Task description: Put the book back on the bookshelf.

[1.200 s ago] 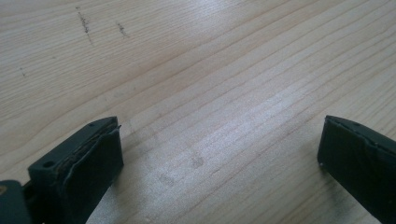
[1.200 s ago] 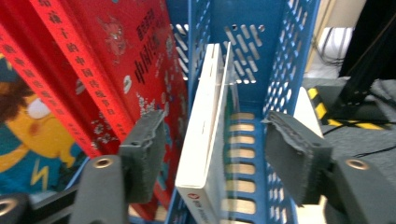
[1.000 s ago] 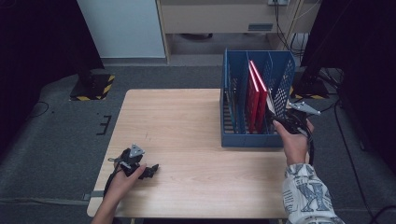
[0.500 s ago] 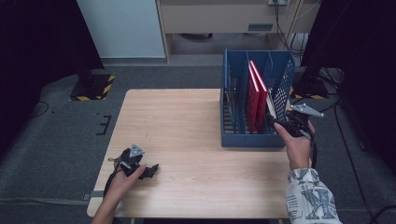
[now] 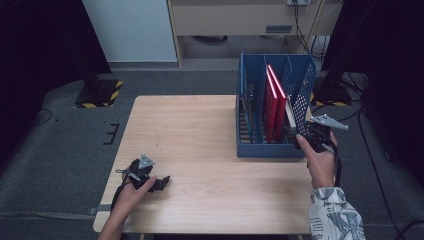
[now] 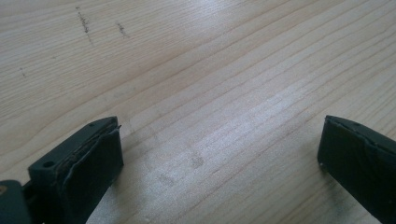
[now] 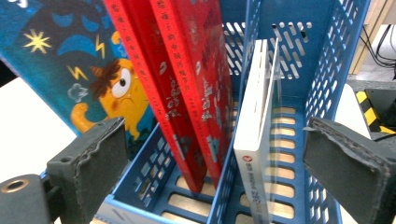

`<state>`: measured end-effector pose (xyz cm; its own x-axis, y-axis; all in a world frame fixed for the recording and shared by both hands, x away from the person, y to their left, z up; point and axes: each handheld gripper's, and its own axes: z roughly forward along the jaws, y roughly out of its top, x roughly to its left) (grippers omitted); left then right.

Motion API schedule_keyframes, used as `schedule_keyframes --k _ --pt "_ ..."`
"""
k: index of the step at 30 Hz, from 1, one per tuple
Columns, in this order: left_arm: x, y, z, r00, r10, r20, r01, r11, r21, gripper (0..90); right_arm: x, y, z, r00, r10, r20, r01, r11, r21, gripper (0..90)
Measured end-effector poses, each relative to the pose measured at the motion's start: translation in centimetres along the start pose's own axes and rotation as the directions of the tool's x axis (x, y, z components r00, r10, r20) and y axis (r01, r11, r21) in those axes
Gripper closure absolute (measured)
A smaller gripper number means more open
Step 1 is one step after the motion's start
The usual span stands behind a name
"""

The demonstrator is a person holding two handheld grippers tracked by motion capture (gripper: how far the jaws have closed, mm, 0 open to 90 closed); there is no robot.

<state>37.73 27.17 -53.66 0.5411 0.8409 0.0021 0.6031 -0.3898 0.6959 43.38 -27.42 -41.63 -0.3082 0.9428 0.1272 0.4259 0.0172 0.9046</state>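
Blue plastic forms the slotted file rack point(image 5: 250, 117) at the table's point(image 5: 200, 145) right edge, and we are finding the work centred there. Our right gripper point(image 7: 224, 172) is hovering at the rack's near end, its fingers point(image 7: 93, 163) having just been opening and now standing wide, pressing on nothing. Between them, apart from both pads, the white book point(image 7: 254, 140) is standing upright in the rightmost compartment; two red books point(image 7: 187, 84) are leaning in the next compartment, and a blue picture book point(image 7: 79, 70) is standing beyond them. Our left gripper point(image 5: 150, 181) is resting near the table's front-left corner, fingers point(image 6: 88, 158) spread wide over bare wood.

We are judging the white book as placed. Risks from here: pulling back carelessly, a finger could be catching the book's spine or the rack's perforated wall, tipping the book or dragging the light rack toward the table's right edge, which lies close.
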Motion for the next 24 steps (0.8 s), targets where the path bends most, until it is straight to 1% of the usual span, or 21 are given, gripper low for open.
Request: schedule_keyframes --k 6,12,15,17,19,20,22,24 --pt "0.0 0.0 0.0 1.0000 0.000 0.000 0.000 1.0000 0.000 0.0 0.5 -0.2 -0.6 0.9999 -0.006 -0.016 0.006 1.000 0.010 7.0" --pt "0.0 0.0 0.0 1.0000 0.000 0.000 0.000 1.0000 0.000 0.0 1.5 -0.4 -1.5 0.9987 -0.032 -0.040 0.032 0.999 0.002 7.2" --pt "0.0 0.0 0.0 1.0000 0.000 0.000 0.000 1.0000 0.000 0.0 1.8 -0.5 -1.7 0.9986 -0.028 -0.045 0.028 1.000 -0.002 6.9" --pt "0.0 0.0 0.0 1.0000 0.000 0.000 0.000 1.0000 0.000 0.0 2.3 -0.7 -2.0 0.9987 -0.024 -0.044 0.025 1.000 0.006 6.4" --pt "0.0 0.0 0.0 1.0000 0.000 0.000 0.000 1.0000 0.000 0.0 2.4 -0.8 -2.1 0.9985 -0.029 -0.047 0.029 1.000 0.012 6.4" --pt "0.0 0.0 0.0 1.0000 0.000 0.000 0.000 1.0000 0.000 0.0 2.8 -1.0 -2.3 0.9976 -0.038 -0.058 0.039 0.999 0.013 6.4" --pt "0.0 0.0 0.0 1.0000 0.000 0.000 0.000 1.0000 0.000 0.0 3.2 -1.1 -2.5 0.9970 -0.038 -0.067 0.039 0.999 0.013 6.3" --pt "0.0 0.0 0.0 1.0000 0.000 0.000 0.000 1.0000 0.000 0.0 3.6 -1.4 -2.6 0.9962 -0.052 -0.069 0.053 0.998 0.015 6.2"
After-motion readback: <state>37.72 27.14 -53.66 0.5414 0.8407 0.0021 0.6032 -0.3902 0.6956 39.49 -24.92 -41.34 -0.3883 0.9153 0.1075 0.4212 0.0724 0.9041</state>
